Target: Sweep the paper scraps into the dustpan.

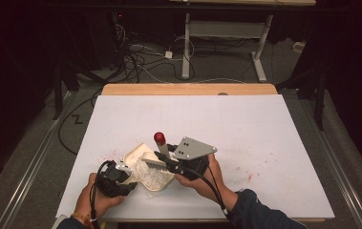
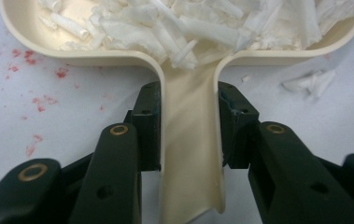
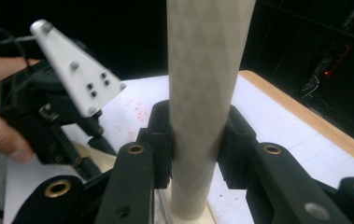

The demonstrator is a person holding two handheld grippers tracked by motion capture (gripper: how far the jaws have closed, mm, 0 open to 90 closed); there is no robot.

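A cream dustpan [image 1: 140, 155] lies on the white table near the front edge, with white paper shreds [image 2: 165, 28] heaped in its pan [image 2: 72, 53]. My left gripper [image 2: 188, 100] is shut on the dustpan's handle [image 2: 191, 154], a pad on each side; from above the left gripper [image 1: 116, 177] sits at the pan's near left. My right gripper [image 3: 195, 133] is shut on the grey handle [image 3: 202, 70] of a brush. That brush [image 1: 159, 143] has a red end and its bristles [image 1: 154, 162] are down over the pan. The right gripper [image 1: 176, 162] is at the pan's right.
A few loose shreds [image 2: 312, 81] lie on the table beside the pan, and red specks [image 2: 34, 100] mark the sheet. The left gripper [image 3: 48, 121] and its hand are close to the brush in the right gripper view. The table's wooden far edge [image 1: 188, 89] is beyond.
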